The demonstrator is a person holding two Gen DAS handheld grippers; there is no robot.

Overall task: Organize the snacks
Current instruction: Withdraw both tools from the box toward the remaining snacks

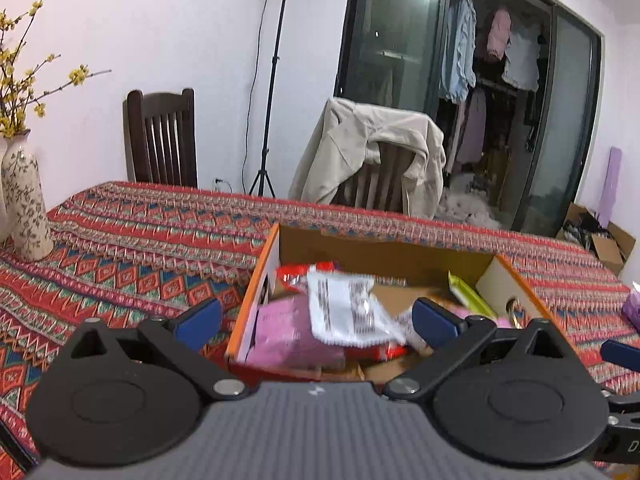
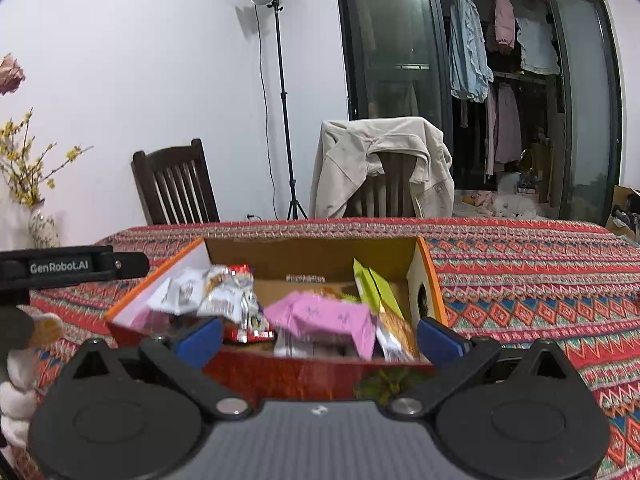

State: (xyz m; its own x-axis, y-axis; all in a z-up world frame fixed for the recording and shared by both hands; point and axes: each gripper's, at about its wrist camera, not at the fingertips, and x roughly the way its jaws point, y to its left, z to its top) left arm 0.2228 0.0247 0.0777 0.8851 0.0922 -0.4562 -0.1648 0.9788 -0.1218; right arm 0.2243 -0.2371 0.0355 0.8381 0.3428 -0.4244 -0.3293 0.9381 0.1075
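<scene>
Both grippers hang level with jaws spread wide and empty: the left gripper and the right gripper each face the open cardboard box on the patterned tablecloth. Inside lie a pink packet, a white-and-red packet and two green packets. Two chairs stand behind, one under a beige jacket.

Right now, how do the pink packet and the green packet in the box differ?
The pink packet lies flat near the box's front; the green packet stands tilted against the right wall. The pink packet looks wide and soft, the green packet narrow and stiff. Both sit inside the cardboard box, untouched by either gripper.
</scene>
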